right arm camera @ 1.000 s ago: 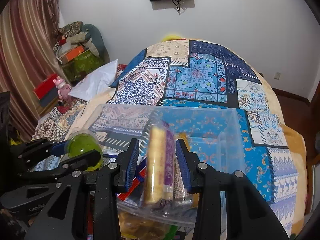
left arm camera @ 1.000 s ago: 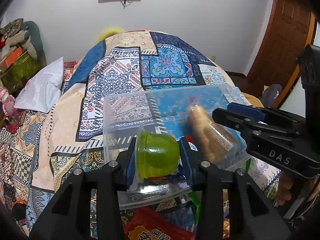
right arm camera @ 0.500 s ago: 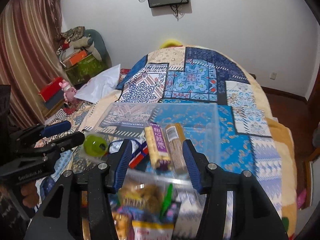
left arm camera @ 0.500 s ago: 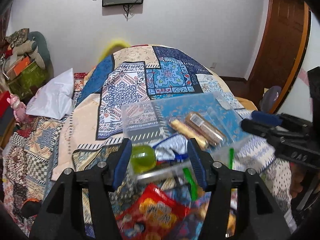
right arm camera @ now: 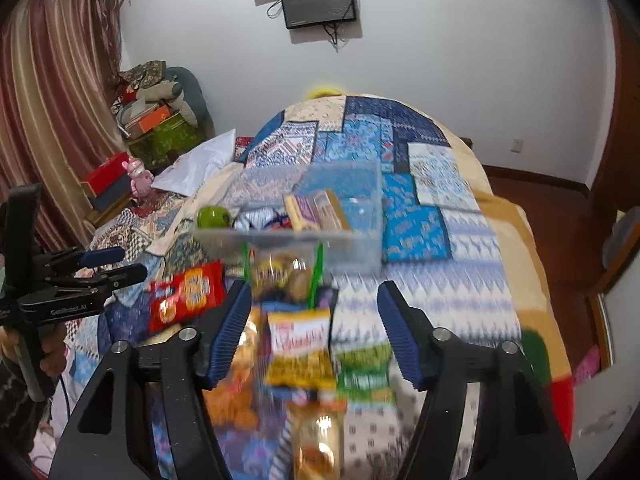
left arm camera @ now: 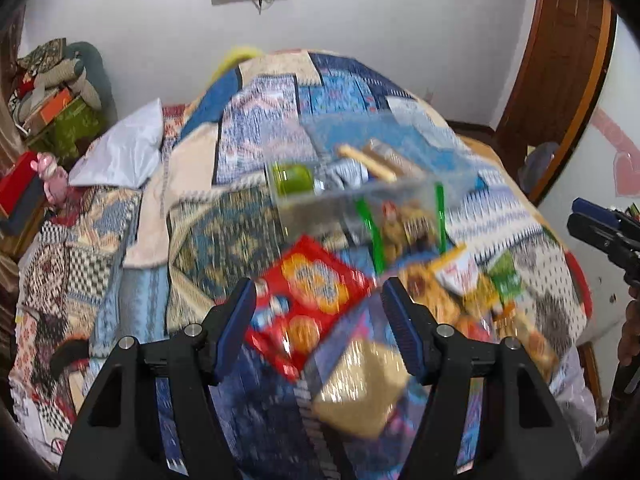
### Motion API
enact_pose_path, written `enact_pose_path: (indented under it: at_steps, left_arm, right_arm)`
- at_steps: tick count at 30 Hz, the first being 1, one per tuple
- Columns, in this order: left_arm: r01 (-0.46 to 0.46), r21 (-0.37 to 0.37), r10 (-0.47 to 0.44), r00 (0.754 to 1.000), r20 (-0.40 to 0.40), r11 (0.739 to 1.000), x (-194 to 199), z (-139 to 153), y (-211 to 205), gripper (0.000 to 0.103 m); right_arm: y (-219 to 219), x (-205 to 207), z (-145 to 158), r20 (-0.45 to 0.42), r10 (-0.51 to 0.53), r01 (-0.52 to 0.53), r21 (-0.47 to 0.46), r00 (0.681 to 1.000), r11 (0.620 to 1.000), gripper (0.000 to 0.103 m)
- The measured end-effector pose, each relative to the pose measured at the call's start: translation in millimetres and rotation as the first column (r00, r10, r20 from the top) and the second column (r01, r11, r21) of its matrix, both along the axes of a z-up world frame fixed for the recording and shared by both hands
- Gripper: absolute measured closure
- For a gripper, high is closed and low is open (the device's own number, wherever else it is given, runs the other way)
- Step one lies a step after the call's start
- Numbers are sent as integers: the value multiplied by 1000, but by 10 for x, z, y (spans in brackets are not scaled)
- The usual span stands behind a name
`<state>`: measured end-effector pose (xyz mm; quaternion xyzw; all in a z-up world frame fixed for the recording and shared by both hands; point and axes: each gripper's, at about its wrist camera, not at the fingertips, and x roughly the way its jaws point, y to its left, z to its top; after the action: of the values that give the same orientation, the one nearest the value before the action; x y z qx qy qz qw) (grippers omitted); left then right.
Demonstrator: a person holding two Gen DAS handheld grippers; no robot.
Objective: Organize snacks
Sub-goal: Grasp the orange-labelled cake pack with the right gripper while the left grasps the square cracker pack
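A clear plastic box (left arm camera: 452,184) (right arm camera: 362,236) stands on the bed and holds a green jelly cup (left arm camera: 292,178) (right arm camera: 214,216), two wrapped biscuit sticks (left arm camera: 380,160) (right arm camera: 316,210) and a blue-white packet. Loose snacks lie in front of it: a red packet (left arm camera: 312,300) (right arm camera: 186,294), a yellow packet (right arm camera: 298,346), a green packet (right arm camera: 364,364), a green-edged cookie bag (left arm camera: 404,224) (right arm camera: 280,270) and a beige pack (left arm camera: 360,388). My left gripper (left arm camera: 318,326) is open and empty above the red packet. My right gripper (right arm camera: 314,332) is open and empty above the yellow packet.
The patchwork quilt (right arm camera: 420,216) covers the bed. A white pillow (left arm camera: 120,152) lies at the left. Boxes and soft toys (right arm camera: 156,120) are stacked by the curtain. A wooden door (left arm camera: 560,72) is at the right.
Both grippers let go of the jelly cup and the biscuit stick into the box, opened, and pulled back and up. The loose snacks in front came into view.
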<state>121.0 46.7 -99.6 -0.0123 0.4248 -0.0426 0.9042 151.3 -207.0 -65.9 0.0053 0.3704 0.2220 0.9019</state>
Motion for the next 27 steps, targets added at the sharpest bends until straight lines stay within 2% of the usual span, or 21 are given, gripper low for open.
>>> enact_pose_path:
  at_steps: [6,14,23,27]
  left_arm:
    - [13,-9,-13,998,-56,1000,-252,-279,-116,38]
    - [13,-42,-18,993,-119,999,-342,-601,-193,38]
    - [17,-81,-26,993,-118,997,-292,-684,-225,35]
    - [39,-53,-46,990,-135,998,-256,-746,-279,31]
  right_arm:
    - [-92,-294,-245,-54,-17,16,-11,998,1000,40]
    - [-129,-504,-623,-152,-25,23,-14,988,1000,40]
    - [-78,-589,-938,-227,-14,6,-34,974,999,41]
    - [-77,-572,-1063,-266,-3,-3,-25,964,1000,41]
